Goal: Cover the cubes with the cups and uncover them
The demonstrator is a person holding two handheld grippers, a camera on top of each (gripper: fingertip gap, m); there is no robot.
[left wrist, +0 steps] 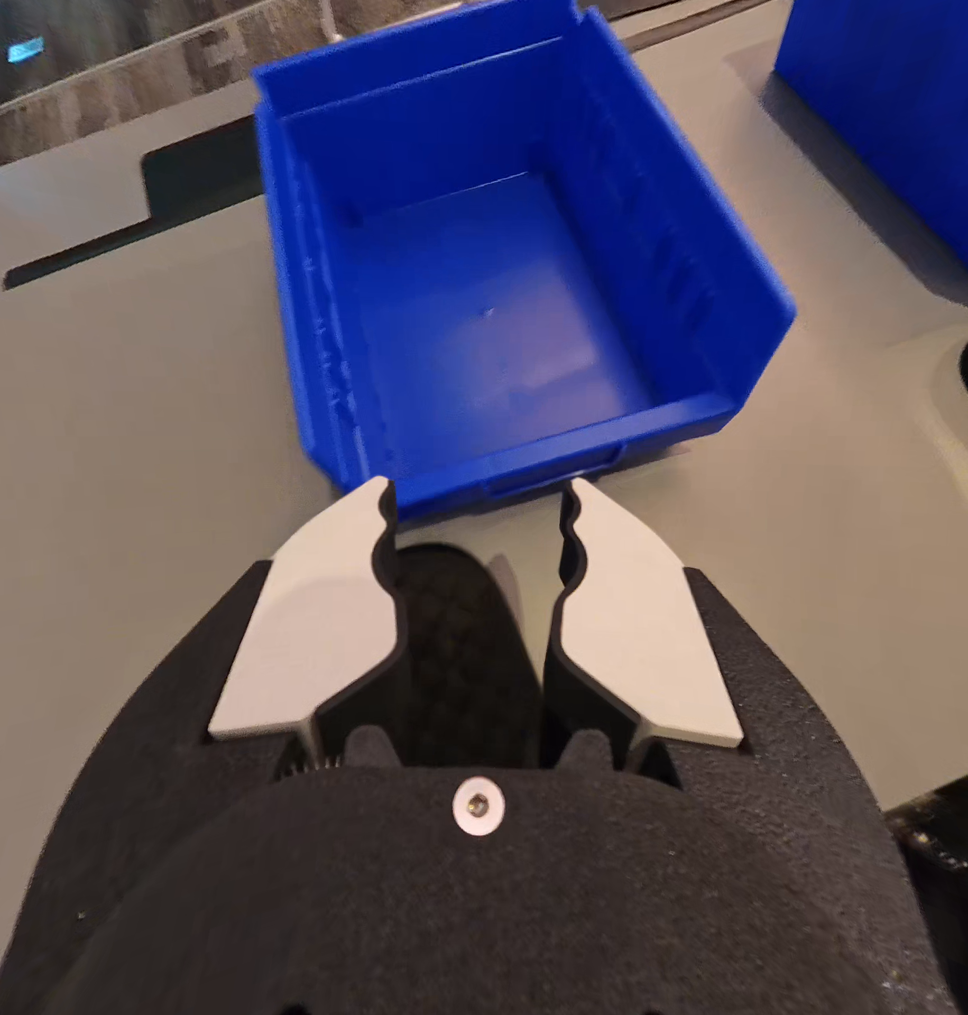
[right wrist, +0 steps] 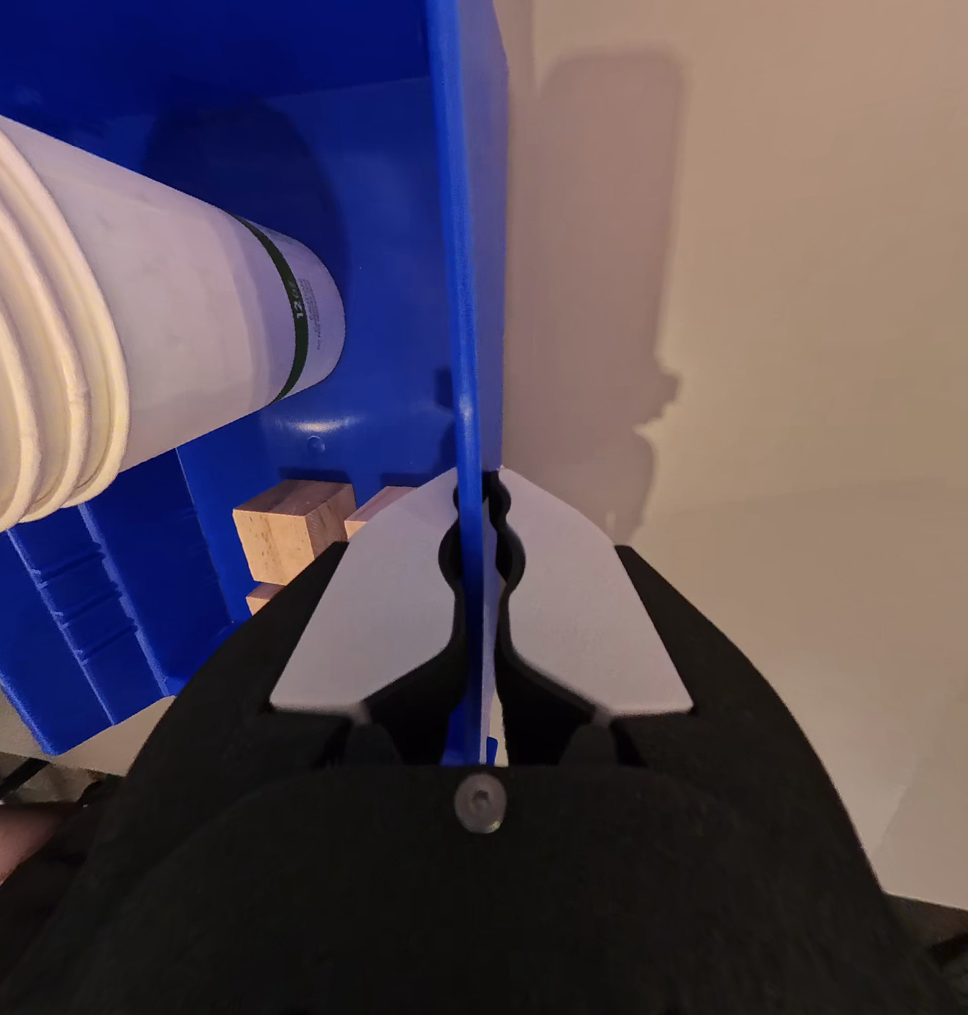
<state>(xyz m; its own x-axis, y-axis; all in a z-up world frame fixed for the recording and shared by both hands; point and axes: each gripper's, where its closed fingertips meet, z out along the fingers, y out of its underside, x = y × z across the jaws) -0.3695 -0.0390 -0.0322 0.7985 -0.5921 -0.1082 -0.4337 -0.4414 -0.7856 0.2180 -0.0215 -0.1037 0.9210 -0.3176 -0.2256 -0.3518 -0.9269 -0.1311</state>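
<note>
Grip status first: your right gripper (right wrist: 479,494) is clamped on the side wall of a blue bin (right wrist: 459,274), one finger inside and one outside, which gives you control to tip or move the whole container. That bin holds the task items: a nested stack of white paper cups (right wrist: 141,329) lying on its side, and wooden cubes (right wrist: 289,527) resting against the bin's inner wall just beside your inside finger. Your left gripper (left wrist: 479,494) holds nothing; its fingers stand apart above the grey table (left wrist: 113,439), facing a second, empty blue bin (left wrist: 525,329). Judged from this, cups and cubes are not yet laid out for covering.
</note>
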